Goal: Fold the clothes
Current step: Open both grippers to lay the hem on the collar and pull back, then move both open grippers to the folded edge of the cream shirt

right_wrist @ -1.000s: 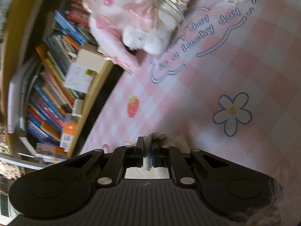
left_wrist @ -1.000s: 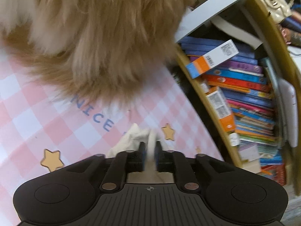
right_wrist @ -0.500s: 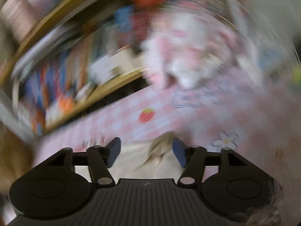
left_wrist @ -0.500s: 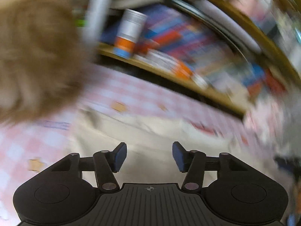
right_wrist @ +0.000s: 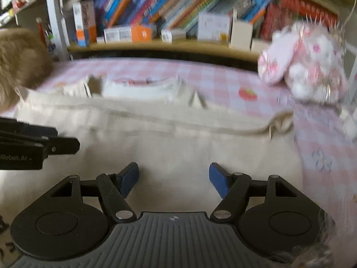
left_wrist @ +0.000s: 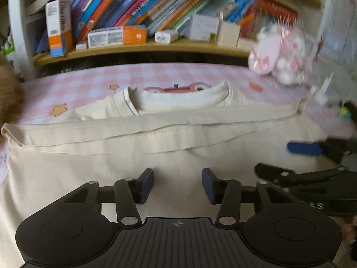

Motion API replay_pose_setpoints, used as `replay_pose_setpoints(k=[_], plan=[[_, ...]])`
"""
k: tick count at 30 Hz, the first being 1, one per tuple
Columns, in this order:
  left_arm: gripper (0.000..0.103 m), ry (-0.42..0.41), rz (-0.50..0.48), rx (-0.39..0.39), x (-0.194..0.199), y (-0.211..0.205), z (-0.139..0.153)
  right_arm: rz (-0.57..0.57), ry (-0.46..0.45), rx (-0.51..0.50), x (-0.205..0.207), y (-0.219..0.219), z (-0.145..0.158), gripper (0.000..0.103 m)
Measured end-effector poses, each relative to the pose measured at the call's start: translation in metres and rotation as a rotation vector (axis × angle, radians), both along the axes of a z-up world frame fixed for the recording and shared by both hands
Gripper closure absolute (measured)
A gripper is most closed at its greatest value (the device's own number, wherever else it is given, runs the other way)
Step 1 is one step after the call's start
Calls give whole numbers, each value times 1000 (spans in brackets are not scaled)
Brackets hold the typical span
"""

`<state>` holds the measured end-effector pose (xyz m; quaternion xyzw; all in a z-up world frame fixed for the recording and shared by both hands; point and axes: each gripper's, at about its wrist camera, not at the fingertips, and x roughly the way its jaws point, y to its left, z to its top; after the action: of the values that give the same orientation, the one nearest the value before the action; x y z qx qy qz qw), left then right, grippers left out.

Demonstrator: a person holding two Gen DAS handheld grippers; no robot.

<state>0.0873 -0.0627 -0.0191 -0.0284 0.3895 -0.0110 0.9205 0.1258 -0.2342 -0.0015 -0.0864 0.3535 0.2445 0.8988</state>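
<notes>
A cream T-shirt (left_wrist: 156, 156) lies spread on the pink checked cloth (left_wrist: 89, 78), its lower part doubled up so that the hem runs as a long band just below the neckline (a pink printed figure shows inside the collar). The same shirt fills the middle of the right wrist view (right_wrist: 167, 138).

The left gripper (left_wrist: 177, 185) hovers over the near part of the shirt; its jaws are apart and closing, with bare fabric below and nothing between the pads. The right gripper (right_wrist: 174, 177), just beside it on the shirt, stands wider and is opening, grasping nothing.

Beyond the shirt, a pink and white plush toy (right_wrist: 308, 71) sits at the right on the cloth, and something tan and furry (right_wrist: 20, 62) at the left. Behind runs a wooden shelf (left_wrist: 145, 49) crowded with books (left_wrist: 156, 4) and small boxes.
</notes>
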Motion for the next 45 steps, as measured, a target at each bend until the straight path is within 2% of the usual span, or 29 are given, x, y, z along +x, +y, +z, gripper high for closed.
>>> replay_pose_setpoints(k=[3,9,12,15,18,21,24,26,29,33,34,35,36,39,45], plan=[[63,9,5,49,12,-5,0,10,-8,2,0,0,-3,27],[64,8,29,73,53,7,6,33,-22,13,-2,-4,-4,25],[65,-22,84,96,90,23,16,42,-32,19,-4,-6,-5,25],[65,-13,145,108,137,46,25,49,-40,23,-5,-7,-5,25],[65,-49,257,90,160,71,40,58,-40,22,-5,-8,-5,25],[64,-131,268,36,149,84,57,70,-36,24,-4,-9,-5,24],[64,-145,202,30,124,83,58,75,-37,26,-4,-9,-6,23],[64,-137,119,1,100,76,51,78,-39,28,-3,-9,-6,22],[64,-98,10,-2,69,56,39,84,-41,30,-2,-9,-7,21],[65,4,-59,-25,39,27,19,90,-45,32,-2,-8,-7,19],[68,23,-74,-29,36,19,15,90,-46,32,-2,-8,-8,18],[75,40,-90,-23,34,12,12,91,-46,32,-2,-8,-8,18],[76,56,-107,-13,34,4,8,91,-46,32,-2,-7,-8,18],[78,46,-122,69,40,-13,6,90,-45,32,-2,-8,-8,18],[78,35,-54,91,58,-22,7,80,-47,37,-3,-7,-8,18]])
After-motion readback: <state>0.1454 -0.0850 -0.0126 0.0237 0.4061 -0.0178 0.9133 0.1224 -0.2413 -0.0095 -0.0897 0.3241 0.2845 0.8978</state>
